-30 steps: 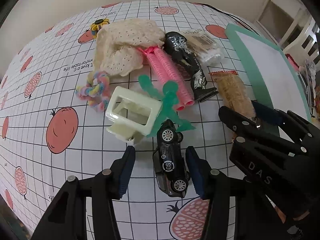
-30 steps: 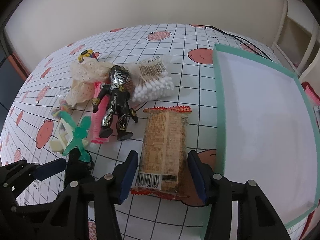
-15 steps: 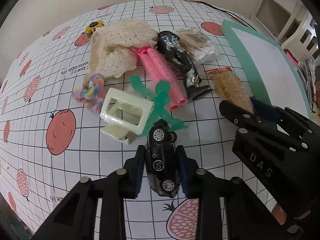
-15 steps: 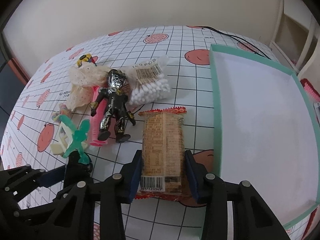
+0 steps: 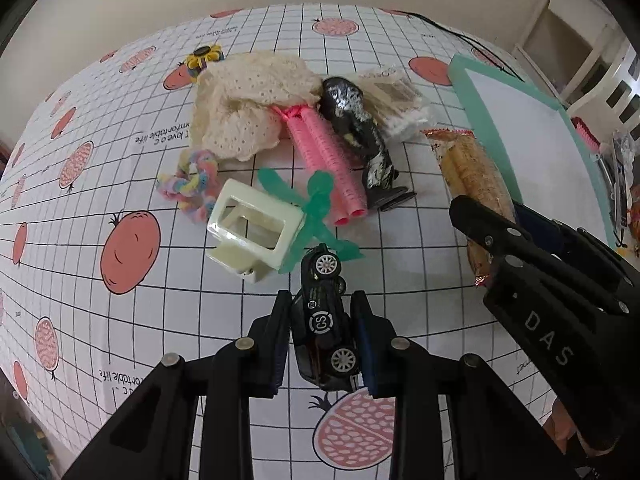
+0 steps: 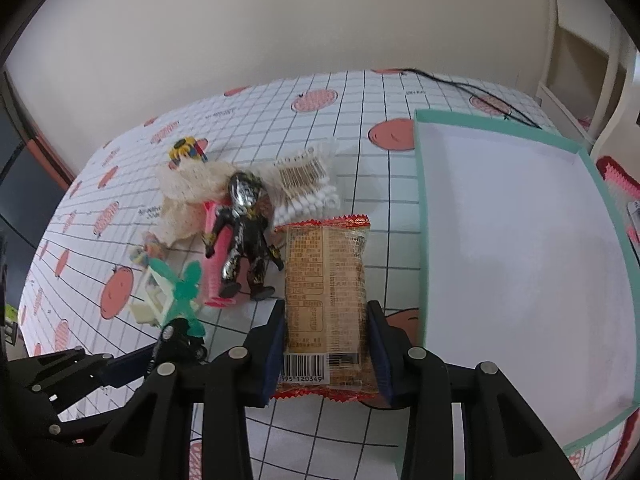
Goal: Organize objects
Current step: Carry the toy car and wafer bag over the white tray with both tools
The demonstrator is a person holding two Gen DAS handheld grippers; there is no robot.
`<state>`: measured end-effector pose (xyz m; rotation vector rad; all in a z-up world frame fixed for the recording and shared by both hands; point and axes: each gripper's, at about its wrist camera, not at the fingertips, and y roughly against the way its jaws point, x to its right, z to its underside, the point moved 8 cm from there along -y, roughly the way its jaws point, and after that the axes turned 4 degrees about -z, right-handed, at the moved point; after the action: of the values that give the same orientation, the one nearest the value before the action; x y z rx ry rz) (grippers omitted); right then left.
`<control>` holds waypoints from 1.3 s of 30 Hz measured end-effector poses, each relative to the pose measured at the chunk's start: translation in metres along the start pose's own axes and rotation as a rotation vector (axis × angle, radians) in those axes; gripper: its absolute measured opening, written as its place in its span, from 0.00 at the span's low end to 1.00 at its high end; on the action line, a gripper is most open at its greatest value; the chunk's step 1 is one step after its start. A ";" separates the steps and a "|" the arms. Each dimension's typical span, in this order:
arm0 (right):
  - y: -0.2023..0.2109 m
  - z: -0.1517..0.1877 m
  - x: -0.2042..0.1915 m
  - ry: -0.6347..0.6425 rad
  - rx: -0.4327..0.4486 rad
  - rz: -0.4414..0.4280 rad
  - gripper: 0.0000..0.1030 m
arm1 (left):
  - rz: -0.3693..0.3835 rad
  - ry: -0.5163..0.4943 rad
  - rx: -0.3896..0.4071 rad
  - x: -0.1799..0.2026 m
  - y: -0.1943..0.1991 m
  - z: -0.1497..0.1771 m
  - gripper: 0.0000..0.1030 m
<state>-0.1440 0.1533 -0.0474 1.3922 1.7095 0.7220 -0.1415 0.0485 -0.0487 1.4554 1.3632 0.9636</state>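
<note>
Grasp step: left claw (image 5: 322, 336) clamped on the toy car (image 5: 325, 330), right claw (image 6: 326, 346) on the snack packet (image 6: 325, 292), both at desk (image 5: 400, 248) level; next, carry to the teal tray (image 6: 422, 240).

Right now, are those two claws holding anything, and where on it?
Left gripper clamps the black toy car across its sides. Right gripper clamps the snack packet across its near end.

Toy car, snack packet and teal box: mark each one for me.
toy car (image 5: 322, 320), left wrist view, on its door with the round CS badge.
snack packet (image 6: 324, 280), right wrist view, on the printed back panel.
teal box (image 6: 422, 248), right wrist view, on its left wall.
</note>
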 end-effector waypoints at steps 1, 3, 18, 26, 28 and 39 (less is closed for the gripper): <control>0.003 -0.002 0.000 -0.002 0.008 -0.004 0.39 | -0.002 0.000 0.005 0.001 0.002 -0.001 0.30; 0.010 -0.006 0.000 -0.007 0.026 -0.013 0.39 | -0.004 -0.001 0.026 0.009 0.011 -0.001 0.30; 0.063 -0.029 0.058 -0.132 0.163 -0.013 0.39 | 0.016 -0.036 0.184 0.055 0.068 -0.024 0.30; 0.103 -0.042 0.112 -0.160 0.227 0.145 0.39 | 0.065 -0.073 0.233 0.108 0.085 -0.052 0.30; 0.110 -0.045 0.122 -0.179 0.244 0.151 0.39 | 0.078 -0.087 0.232 0.122 0.088 -0.056 0.30; 0.105 -0.031 0.189 -0.270 0.218 0.226 0.39 | 0.118 -0.176 0.267 0.177 0.073 -0.069 0.30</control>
<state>-0.1304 0.3633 0.0126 1.7683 1.4652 0.4505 -0.1685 0.2322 0.0356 1.7940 1.3249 0.7247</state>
